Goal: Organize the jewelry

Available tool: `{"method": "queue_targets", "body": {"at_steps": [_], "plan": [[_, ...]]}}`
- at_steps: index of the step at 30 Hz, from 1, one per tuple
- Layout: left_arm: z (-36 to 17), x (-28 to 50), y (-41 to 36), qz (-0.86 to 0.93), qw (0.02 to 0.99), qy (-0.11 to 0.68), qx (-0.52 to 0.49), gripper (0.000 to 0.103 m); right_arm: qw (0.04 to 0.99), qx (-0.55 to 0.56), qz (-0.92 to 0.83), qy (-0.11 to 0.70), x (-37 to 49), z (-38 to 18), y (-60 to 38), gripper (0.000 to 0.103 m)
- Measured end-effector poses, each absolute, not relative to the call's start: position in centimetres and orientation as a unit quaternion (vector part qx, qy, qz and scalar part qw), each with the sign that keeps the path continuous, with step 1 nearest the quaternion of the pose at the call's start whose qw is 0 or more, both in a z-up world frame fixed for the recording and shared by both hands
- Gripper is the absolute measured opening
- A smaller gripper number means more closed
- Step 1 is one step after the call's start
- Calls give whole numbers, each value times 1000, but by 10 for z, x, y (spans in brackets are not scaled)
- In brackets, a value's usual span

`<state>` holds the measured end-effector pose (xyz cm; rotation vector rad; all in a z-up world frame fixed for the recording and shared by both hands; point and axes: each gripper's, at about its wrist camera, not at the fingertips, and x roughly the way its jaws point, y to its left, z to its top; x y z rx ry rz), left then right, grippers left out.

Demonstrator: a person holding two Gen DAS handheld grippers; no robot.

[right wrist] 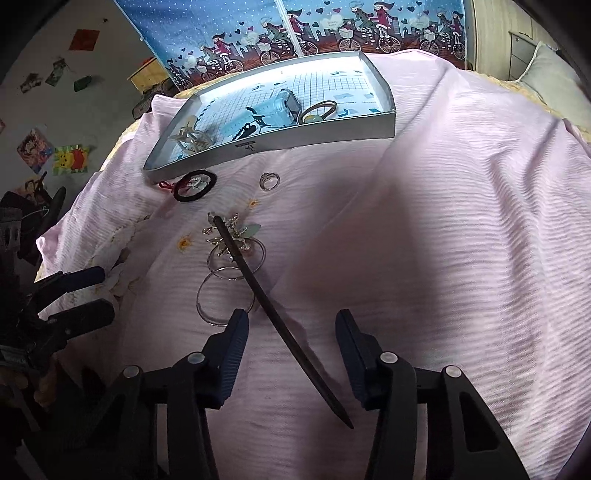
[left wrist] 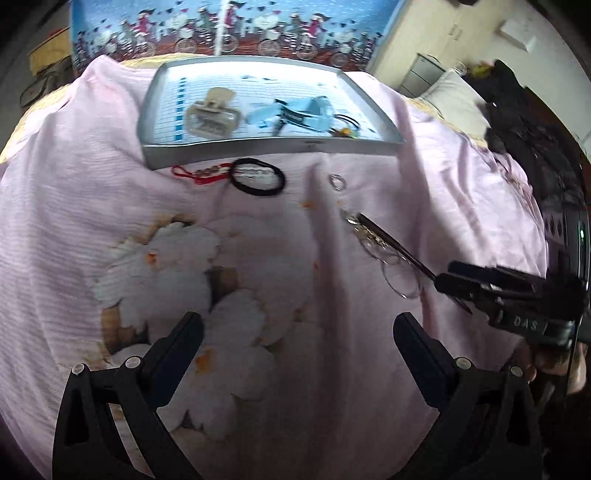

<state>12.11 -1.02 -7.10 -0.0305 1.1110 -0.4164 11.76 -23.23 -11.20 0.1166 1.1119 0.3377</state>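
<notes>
A dark hair stick (right wrist: 273, 310) with a beaded flower ornament (right wrist: 232, 236) lies on the pink cloth beside thin silver hoops (right wrist: 218, 299). My right gripper (right wrist: 291, 321) is open, one finger on each side of the stick's shaft. In the left wrist view the same stick (left wrist: 391, 243) runs toward the right gripper (left wrist: 445, 275). My left gripper (left wrist: 299, 325) is open over the flower print, holding nothing. Near the silver tray (right wrist: 277, 138) lie a small ring (right wrist: 269, 181), a black hair tie (right wrist: 195, 186) and a red cord bracelet (left wrist: 199, 173).
The tray (left wrist: 273, 147) holds a beige claw clip (left wrist: 212, 112), a blue clip (left wrist: 295, 112) and hair ties (left wrist: 349, 123). A pillow (left wrist: 454, 96) and dark clothing (left wrist: 524, 122) lie at the right. A patterned blue curtain (right wrist: 295, 33) hangs behind the bed.
</notes>
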Motion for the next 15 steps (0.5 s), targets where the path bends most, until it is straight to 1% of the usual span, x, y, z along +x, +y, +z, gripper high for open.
{"method": "queue_targets", "body": {"at_steps": [1,3,6,8,9,11,12,14,15], "plan": [[-72,119,-14,-204,829,521,-8,100,832,54,158,528,118,-113,-232,36],[-72,115,-23,-219,830,513,8,99,827,54,159,536,119,-116,-232,32],[-71,111,-36,-236,835,497,34,91,820,53,159,547,120,-121,-231,26],[-72,109,-43,-250,834,491,42,81,816,51,159,553,121,-123,-230,25],[-73,109,-47,-258,832,489,44,79,815,49,157,556,121,-124,-229,24],[-76,111,-53,-277,826,489,42,66,813,48,155,560,122,-126,-229,23],[-78,112,-56,-287,823,489,38,63,813,49,154,560,122,-127,-229,22],[-81,117,-63,-306,818,487,28,51,813,50,151,560,122,-127,-230,21],[-81,120,-67,-314,815,487,23,49,813,51,151,560,122,-127,-230,21]]}}
